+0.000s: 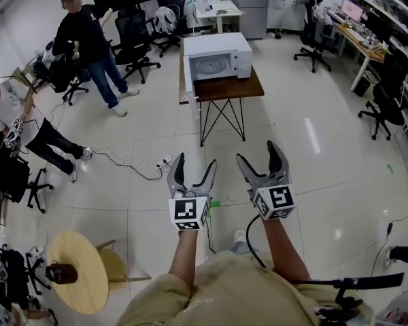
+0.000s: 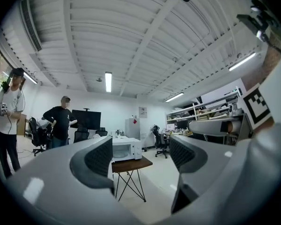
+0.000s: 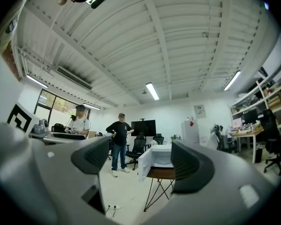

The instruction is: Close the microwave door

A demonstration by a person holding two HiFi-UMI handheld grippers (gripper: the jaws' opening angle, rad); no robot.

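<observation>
A white microwave (image 1: 217, 56) stands on a small brown table (image 1: 239, 88) with thin black legs, far ahead across the floor. Its door (image 1: 188, 80) hangs open, swung out at the left front corner. Both grippers are held up side by side well short of the table. My left gripper (image 1: 196, 160) is open with nothing between its jaws, and so is my right gripper (image 1: 256, 151). Between the jaws of the left gripper (image 2: 140, 149) in its own view, the microwave (image 2: 126, 149) looks small. In the right gripper view, the open door (image 3: 144, 164) shows between the jaws of the right gripper (image 3: 140, 153).
A person in black (image 1: 88, 39) stands at the back left among office chairs (image 1: 136, 43). Another person (image 1: 17, 131) sits at the left edge. A cable with a power strip (image 1: 164, 161) lies on the floor before the table. A round wooden stool (image 1: 78, 270) is at lower left. Desks (image 1: 367, 43) line the right wall.
</observation>
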